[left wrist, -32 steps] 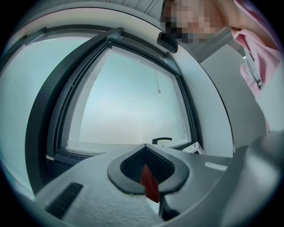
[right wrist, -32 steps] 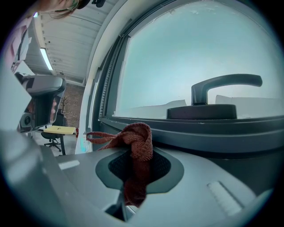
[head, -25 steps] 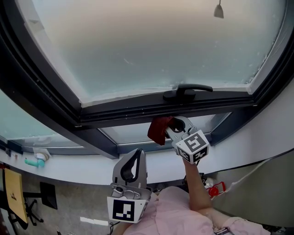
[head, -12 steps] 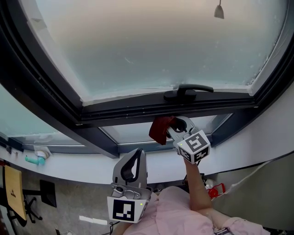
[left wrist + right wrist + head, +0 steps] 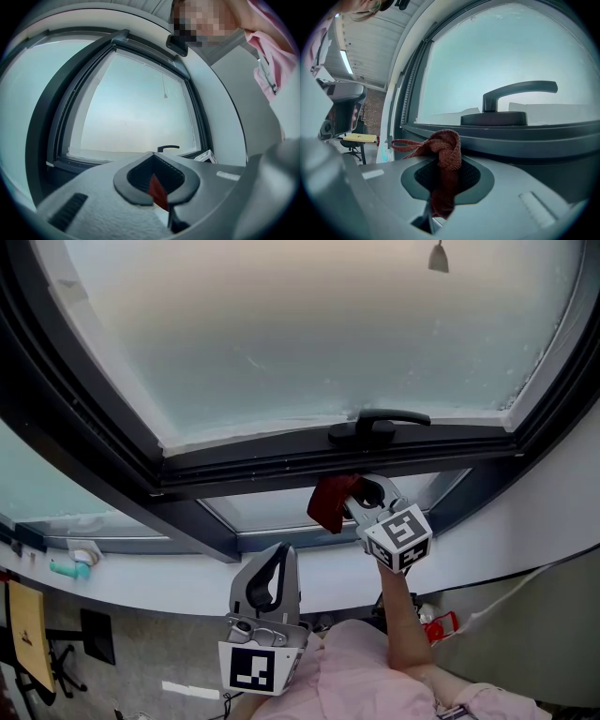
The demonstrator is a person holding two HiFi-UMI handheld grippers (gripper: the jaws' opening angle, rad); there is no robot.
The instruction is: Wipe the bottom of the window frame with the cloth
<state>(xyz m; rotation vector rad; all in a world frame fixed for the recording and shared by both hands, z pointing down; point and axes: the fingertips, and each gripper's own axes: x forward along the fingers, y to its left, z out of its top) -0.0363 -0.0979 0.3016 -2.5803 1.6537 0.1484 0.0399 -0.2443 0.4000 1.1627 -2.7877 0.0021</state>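
- Cloth (image 5: 330, 502): red knit, likely soft, light, limp. Clamped mid-bunch between right gripper (image 5: 366, 495) jaws, with a wad protruding past the tips.
- Frame (image 5: 281, 470): bottom rail just ahead of those jaws.
- Left gripper (image 5: 274, 563): jaws together, empty.

Rough knit cloth (image 5: 447, 150), matt window frame (image 5: 281, 465)

Handle (image 5: 380, 423) sits on the bottom rail of the window frame (image 5: 262, 465), right of centre. Cloth (image 5: 328, 504) hangs just below that rail, under the handle and slightly left; contact with the rail cannot be told. Right gripper (image 5: 361, 495) holds the cloth from its right side. Left gripper (image 5: 277, 554) is lower and further left, well apart from the frame, in front of the sill (image 5: 169, 573).
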